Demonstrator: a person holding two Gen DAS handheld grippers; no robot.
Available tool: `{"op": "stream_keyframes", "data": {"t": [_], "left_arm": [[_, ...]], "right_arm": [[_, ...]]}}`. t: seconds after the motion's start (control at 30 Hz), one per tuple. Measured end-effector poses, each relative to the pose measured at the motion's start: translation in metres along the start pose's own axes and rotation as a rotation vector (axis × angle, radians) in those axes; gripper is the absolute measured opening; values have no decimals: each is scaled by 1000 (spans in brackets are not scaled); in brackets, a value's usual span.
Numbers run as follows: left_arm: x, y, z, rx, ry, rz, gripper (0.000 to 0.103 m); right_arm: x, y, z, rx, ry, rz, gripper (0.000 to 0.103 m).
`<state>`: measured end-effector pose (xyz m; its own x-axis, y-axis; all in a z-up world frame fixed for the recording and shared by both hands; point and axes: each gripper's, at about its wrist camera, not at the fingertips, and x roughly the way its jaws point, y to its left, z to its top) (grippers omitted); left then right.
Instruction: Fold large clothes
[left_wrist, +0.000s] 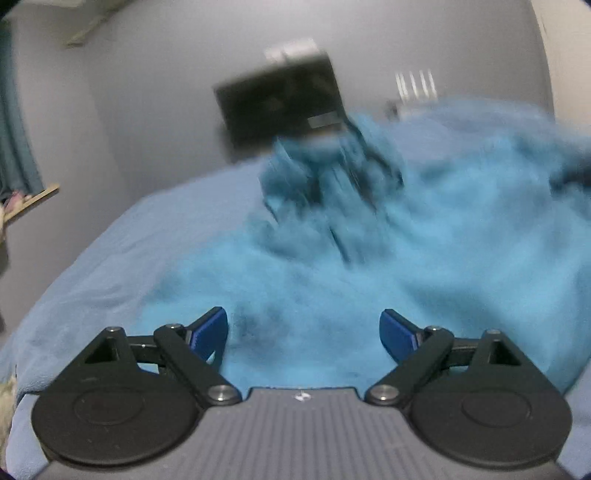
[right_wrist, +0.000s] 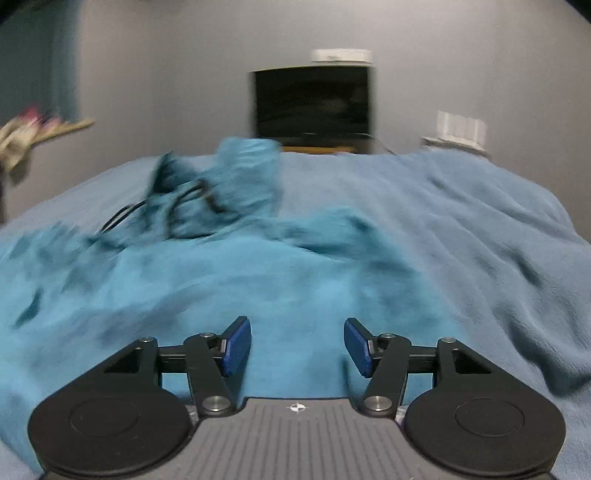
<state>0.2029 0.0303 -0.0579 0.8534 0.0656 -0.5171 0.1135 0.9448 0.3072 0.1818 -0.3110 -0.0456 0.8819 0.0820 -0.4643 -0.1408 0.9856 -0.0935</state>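
A large bright blue garment (left_wrist: 369, 266) lies crumpled on a bed covered by a pale blue blanket (left_wrist: 122, 251). It has dark cords near its bunched top. My left gripper (left_wrist: 303, 334) is open and empty, just above the garment's near part. In the right wrist view the garment (right_wrist: 229, 284) fills the left and middle, with its bunched top and black cords (right_wrist: 155, 210) at the far left. My right gripper (right_wrist: 297, 345) is open and empty, over the garment's near edge. Both views are blurred by motion.
The pale blue blanket (right_wrist: 480, 236) spreads to the right with folds. A dark screen (right_wrist: 314, 103) stands against the grey wall beyond the bed. A white ribbed object (right_wrist: 458, 129) is at the far right. A wooden shelf edge (left_wrist: 33, 199) is at the left.
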Motion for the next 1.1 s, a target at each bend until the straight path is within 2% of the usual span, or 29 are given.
{"op": "stream_keyframes", "data": {"t": [0.07, 0.13, 0.17, 0.3, 0.33, 0.37, 0.43, 0.5, 0.53, 0.63, 0.73, 0.83, 0.93, 1.0, 1.1], "left_arm": [[13, 0, -10, -12, 35, 8, 91], [26, 8, -23, -35, 75, 38, 92], [31, 15, -28, -62, 85, 42, 97], [45, 44, -40, -241, 144, 52, 101], [49, 52, -45, -289, 164, 64, 102], [52, 58, -47, -328, 175, 65, 102], [50, 62, -47, -350, 158, 78, 102], [36, 55, -41, -313, 115, 106, 102], [26, 52, -37, -297, 77, 93, 102], [-13, 41, -26, -311, -38, -9, 102], [-33, 11, -10, -281, -114, -131, 102], [-33, -28, -2, -213, -118, -235, 102], [-23, -59, -5, -177, -88, -293, 102], [-13, -77, -12, -119, -65, -296, 102], [1, -88, -27, -61, -34, -291, 103]], "right_arm": [[9, 2, -5, -24, -6, -18, 60], [26, -10, -14, 15, 43, -86, 60], [34, -19, -19, 41, 51, -112, 59], [54, -55, -29, 150, 66, -272, 60], [55, -64, -31, 197, 64, -289, 60], [56, -71, -33, 250, 60, -292, 67], [51, -78, -34, 340, 59, -306, 69], [38, -72, -31, 359, 34, -279, 69], [27, -64, -28, 342, 9, -253, 69], [-1, -29, -13, 264, -54, -161, 72], [-27, 9, -9, 208, -78, -60, 76], [-35, 47, -16, 140, -48, 66, 73], [-36, 79, -15, -4, -106, 61, 71], [-26, 90, -17, -55, -112, 96, 73], [-1, 104, -33, -106, -39, 129, 73]]}}
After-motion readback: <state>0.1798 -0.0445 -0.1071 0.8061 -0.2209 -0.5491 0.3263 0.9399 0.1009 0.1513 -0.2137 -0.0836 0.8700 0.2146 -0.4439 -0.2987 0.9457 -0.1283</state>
